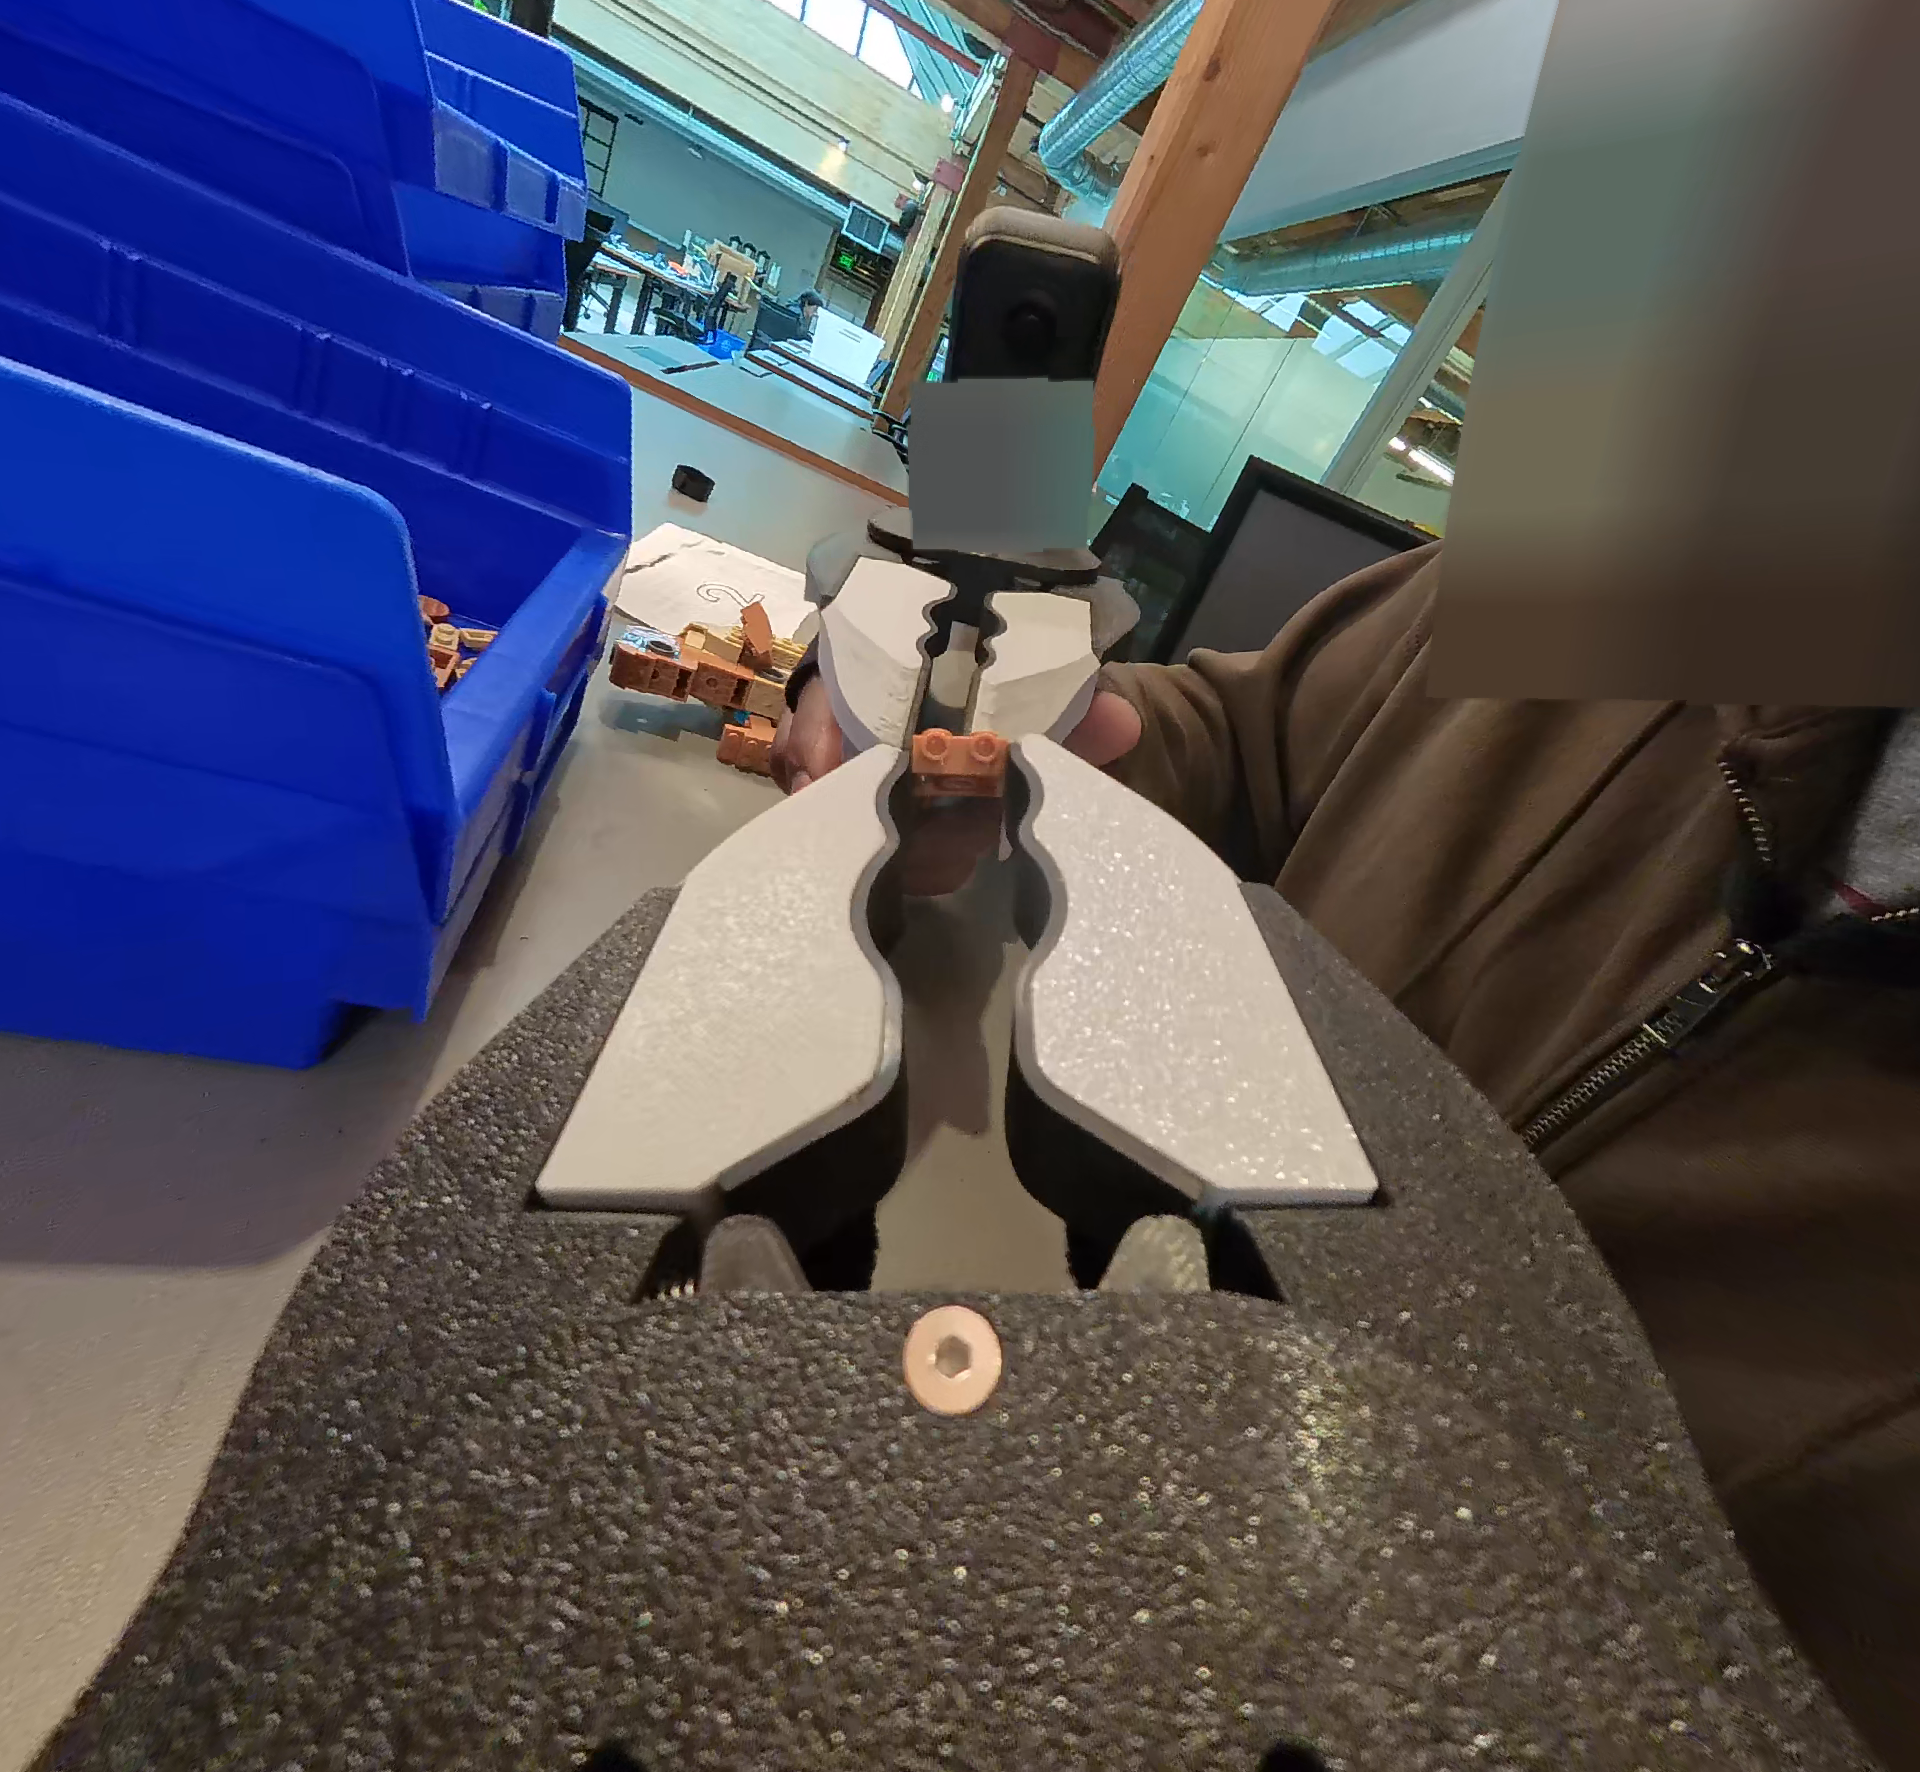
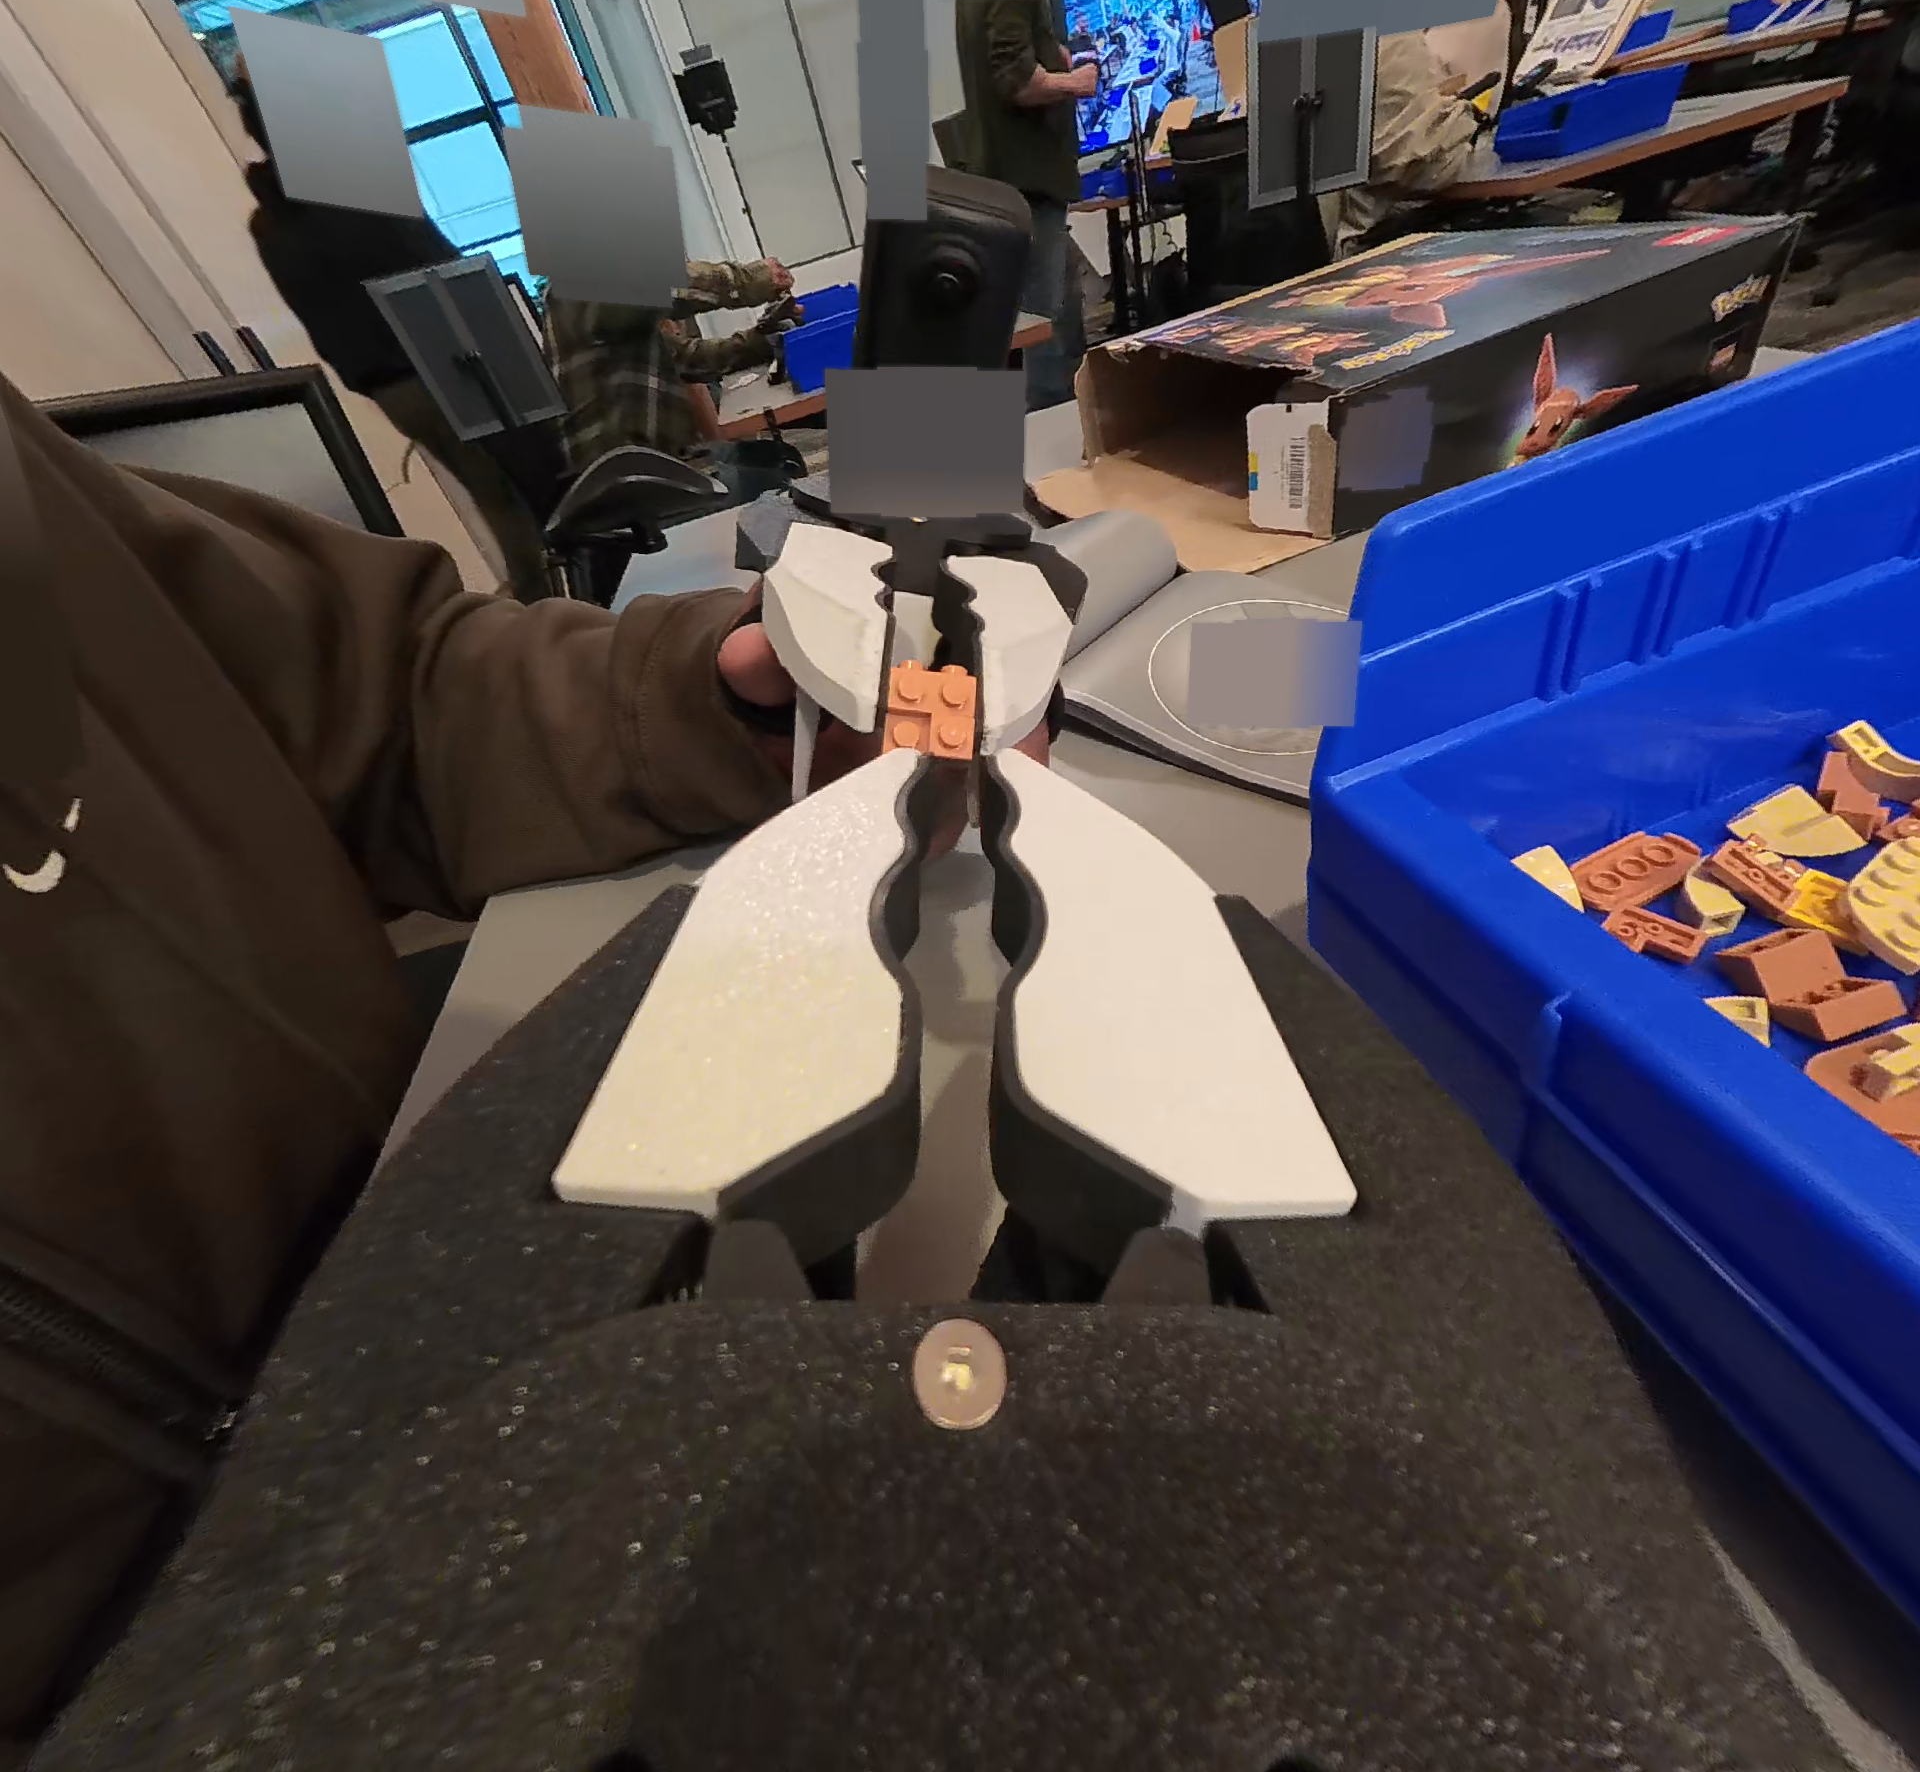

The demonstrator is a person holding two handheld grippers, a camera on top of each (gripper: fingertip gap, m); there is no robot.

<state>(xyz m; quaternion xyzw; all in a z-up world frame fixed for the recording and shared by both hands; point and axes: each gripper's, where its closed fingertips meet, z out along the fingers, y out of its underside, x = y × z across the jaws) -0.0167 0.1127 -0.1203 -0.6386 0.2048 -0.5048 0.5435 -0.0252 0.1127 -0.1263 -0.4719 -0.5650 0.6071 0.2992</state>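
My left gripper (image 1: pixel 961 754) is shut on a small orange studded brick (image 1: pixel 958 772) and holds it in the air above the table, both pads against its sides. The right wrist view shows the same brick (image 2: pixel 932 709) between the left gripper's (image 2: pixel 931 737) white fingers, studs towards the camera. My right gripper (image 2: pixel 945 768) faces it head-on. Its jaws stand slightly apart, with the tips just at the brick's near edge and nothing held between them. In the left wrist view the right gripper (image 1: pixel 954 696) is right behind the brick.
Stacked blue bins (image 1: pixel 260 683) stand at the left, next to a brown and tan brick build (image 1: pixel 707 673) and a paper sheet (image 1: pixel 707 579). A blue bin (image 2: pixel 1455 787) of loose pieces (image 2: pixel 1766 912), an open booklet (image 2: pixel 1164 621) and a printed box (image 2: pixel 1455 351) are at the right. My two grippers' fingertips are within a few centimetres of each other.
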